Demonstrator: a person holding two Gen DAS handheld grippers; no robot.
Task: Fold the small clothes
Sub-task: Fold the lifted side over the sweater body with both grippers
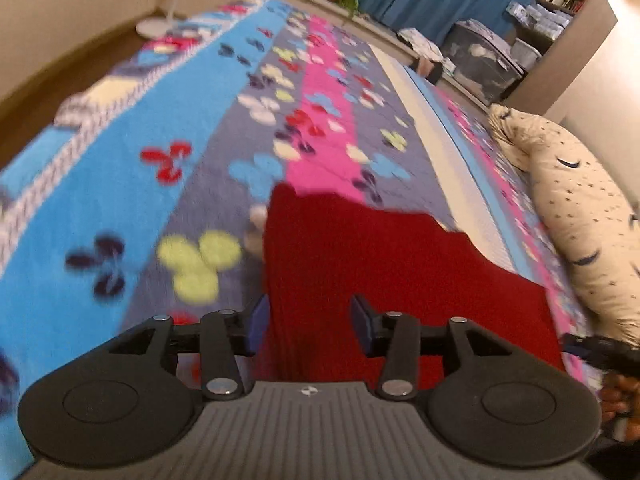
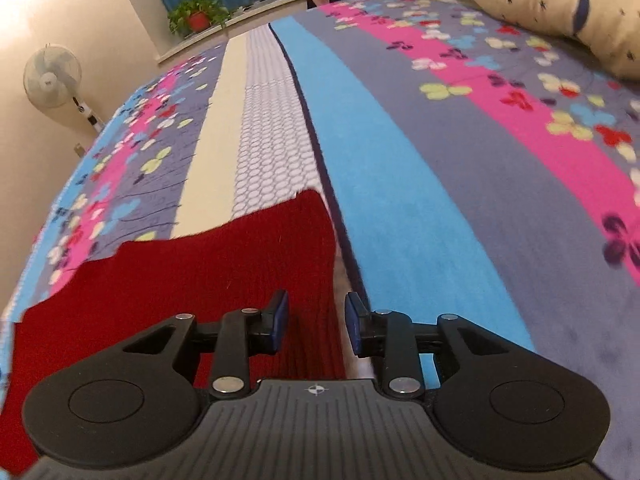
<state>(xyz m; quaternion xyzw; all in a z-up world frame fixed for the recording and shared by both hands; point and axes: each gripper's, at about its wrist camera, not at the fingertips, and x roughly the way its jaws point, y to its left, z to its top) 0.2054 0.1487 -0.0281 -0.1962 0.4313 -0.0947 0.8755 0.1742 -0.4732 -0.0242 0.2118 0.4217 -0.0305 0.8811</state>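
Red knit garment (image 1: 360,264) lies flat on flowered bedspread (image 1: 168,160), spread from 6 toward 12 o'clock in both wrist views. Left gripper (image 1: 308,326) over garment's left edge, fingers wide apart, nothing clamped. Right gripper (image 2: 316,322) over garment's right edge, fingers wide apart, nothing clamped. Cream pillow (image 1: 580,200) at 3 o'clock. Fan (image 2: 52,76) at 10 o'clock by wall.

Lighting: warm, dim indoor light; my right view's pale cream wall (image 2: 60,4) glares at top left. Blur: my left view smears the multicoloured floral striped bedspread (image 1: 180,140); right view sharper. Distortion: strong fisheye bending at edges, dark vignetted corners.
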